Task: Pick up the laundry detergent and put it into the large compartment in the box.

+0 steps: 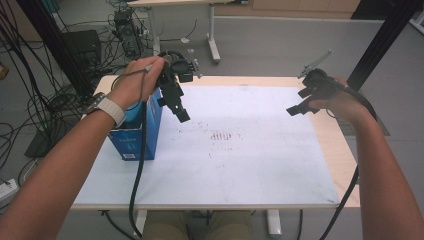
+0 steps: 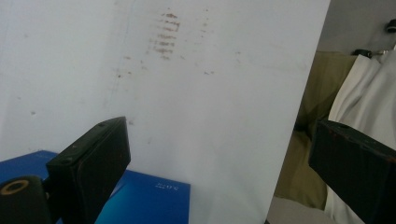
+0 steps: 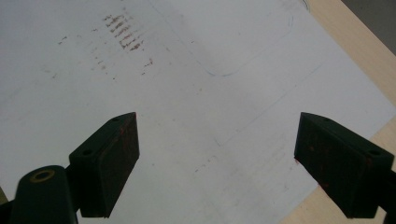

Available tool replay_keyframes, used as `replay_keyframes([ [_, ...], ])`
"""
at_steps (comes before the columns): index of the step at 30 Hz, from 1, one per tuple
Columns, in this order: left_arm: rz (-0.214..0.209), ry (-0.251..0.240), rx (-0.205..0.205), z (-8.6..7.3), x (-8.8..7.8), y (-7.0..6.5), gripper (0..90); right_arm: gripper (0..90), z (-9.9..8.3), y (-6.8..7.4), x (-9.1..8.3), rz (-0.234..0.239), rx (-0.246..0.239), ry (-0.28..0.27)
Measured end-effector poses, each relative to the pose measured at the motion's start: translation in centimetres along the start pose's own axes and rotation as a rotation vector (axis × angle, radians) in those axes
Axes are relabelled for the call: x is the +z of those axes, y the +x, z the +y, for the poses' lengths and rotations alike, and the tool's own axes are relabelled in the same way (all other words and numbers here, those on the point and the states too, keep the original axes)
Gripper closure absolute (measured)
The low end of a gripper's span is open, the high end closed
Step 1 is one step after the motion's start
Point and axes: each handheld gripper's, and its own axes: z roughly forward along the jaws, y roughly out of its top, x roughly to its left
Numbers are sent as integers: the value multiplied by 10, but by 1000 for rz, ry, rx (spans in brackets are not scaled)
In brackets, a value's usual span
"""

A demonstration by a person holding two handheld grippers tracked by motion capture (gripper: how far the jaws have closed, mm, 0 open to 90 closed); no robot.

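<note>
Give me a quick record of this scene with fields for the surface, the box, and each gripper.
surface: white sheet on a wooden table, with reddish-brown smudges near its middle
box: blue carton, upright at the sheet's left edge
left gripper: open, empty, held beside and above the carton
right gripper: open, empty, held over the sheet's far right part
</note>
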Motion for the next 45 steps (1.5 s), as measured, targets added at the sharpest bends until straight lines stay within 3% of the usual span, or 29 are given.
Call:
replay_keyframes([
  [19,-53,-12,140,24,12,-12,57,139,-2,0,1,1,7,-1],
  [45,-69,4,241,48,30,-28,56,136,-5,0,2,3,22,-2],
])
